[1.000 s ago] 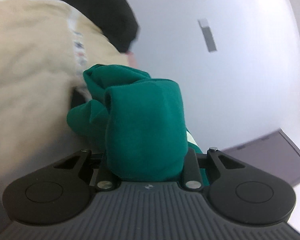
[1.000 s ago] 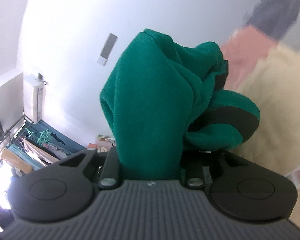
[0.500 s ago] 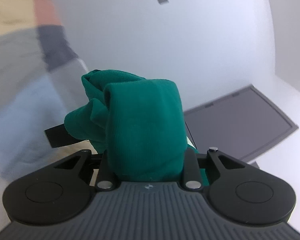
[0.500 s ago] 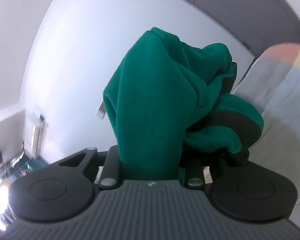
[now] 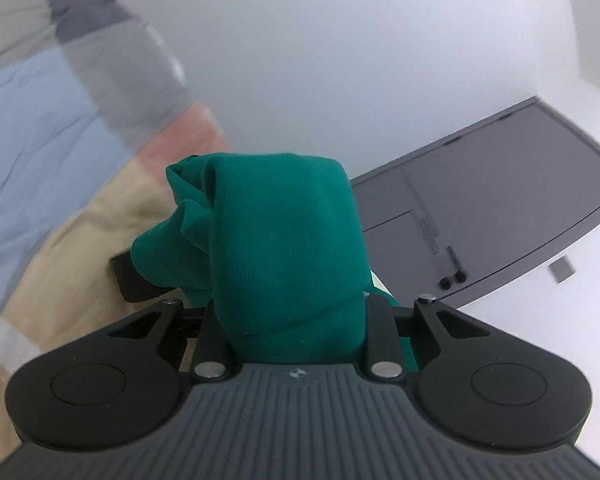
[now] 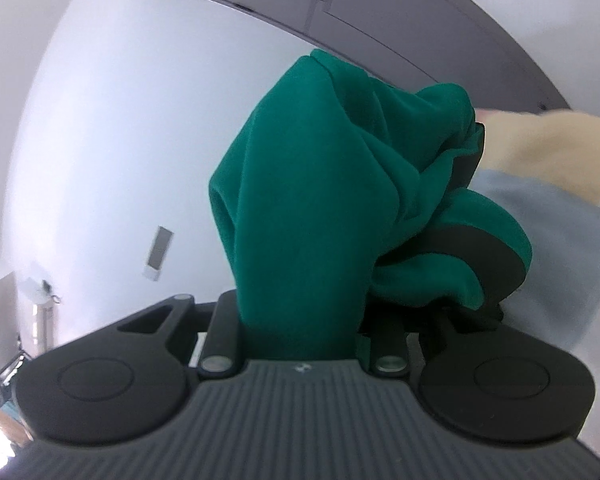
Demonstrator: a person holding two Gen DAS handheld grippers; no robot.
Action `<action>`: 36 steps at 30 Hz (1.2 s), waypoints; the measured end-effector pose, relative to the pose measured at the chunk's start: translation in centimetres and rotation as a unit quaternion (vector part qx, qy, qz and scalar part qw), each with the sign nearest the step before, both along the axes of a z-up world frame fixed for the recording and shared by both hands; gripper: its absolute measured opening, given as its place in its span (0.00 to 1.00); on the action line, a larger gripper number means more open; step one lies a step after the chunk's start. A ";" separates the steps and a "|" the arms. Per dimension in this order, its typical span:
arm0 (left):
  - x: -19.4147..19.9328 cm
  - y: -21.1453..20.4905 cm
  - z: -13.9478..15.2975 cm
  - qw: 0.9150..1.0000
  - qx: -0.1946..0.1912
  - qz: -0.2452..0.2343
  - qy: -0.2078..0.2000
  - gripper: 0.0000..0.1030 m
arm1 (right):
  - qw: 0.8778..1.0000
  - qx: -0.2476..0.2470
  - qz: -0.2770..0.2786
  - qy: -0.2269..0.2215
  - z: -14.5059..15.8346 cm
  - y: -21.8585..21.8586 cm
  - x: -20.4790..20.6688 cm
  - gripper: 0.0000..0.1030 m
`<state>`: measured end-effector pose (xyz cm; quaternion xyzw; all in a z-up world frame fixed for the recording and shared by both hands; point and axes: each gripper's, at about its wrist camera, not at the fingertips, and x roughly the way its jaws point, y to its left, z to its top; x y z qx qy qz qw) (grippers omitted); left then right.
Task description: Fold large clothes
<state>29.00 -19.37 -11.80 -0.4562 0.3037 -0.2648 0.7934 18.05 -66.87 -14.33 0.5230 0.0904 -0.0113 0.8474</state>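
In the left wrist view, the upper left of the frame is filled by a blurred patchwork blanket point(image 5: 32, 152) in blue, grey, pink and tan blocks, which runs down the left edge; a small black block point(image 5: 130, 280) shows just left of the cloth at mid-height. At centre stands the green garment point(image 5: 284, 248), bunched into a thick roll that rises from between the jaws of the left gripper point(image 5: 296, 332), whose jaws stand narrow and pressed against the cloth on both sides. To the right, a dark grey cabinet panel point(image 5: 500, 200) slants across the white wall, a thing seen here from below and at mid-frame. The right wrist view shows what the other does not: at the far left a white wall unit point(image 6: 40, 292) and a small grey wall plate point(image 6: 158, 254), with a rack glimpsed in the lower left corner. At centre the same green garment point(image 6: 312, 208) fills the narrow jaws of the right gripper point(image 6: 300, 336), clamped likewise, a dark band on a fold at its right. The cabinet point(image 6: 380, 12) here arcs across the top, and the blanket point(image 6: 540, 208) lies blurred at the right edge.
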 end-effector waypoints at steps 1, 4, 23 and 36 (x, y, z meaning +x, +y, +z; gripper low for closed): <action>0.3 -0.1 -1.0 1.000 0.004 -0.001 0.005 0.29 | 1.000 0.003 0.000 0.009 -0.9 -0.2 0.1 0.29; 1.2 -0.6 -3.4 1.000 0.005 0.000 0.004 0.29 | 1.000 0.014 0.004 0.023 -3.7 -0.7 0.0 0.29; 0.4 -0.7 -7.1 0.999 0.043 0.006 -0.004 0.30 | 0.998 0.062 0.004 -0.030 -9.3 -1.7 -0.2 0.33; -1.4 0.0 -4.4 0.993 0.119 -0.027 0.000 0.86 | 0.997 0.073 0.007 0.024 -6.6 -2.7 0.4 0.66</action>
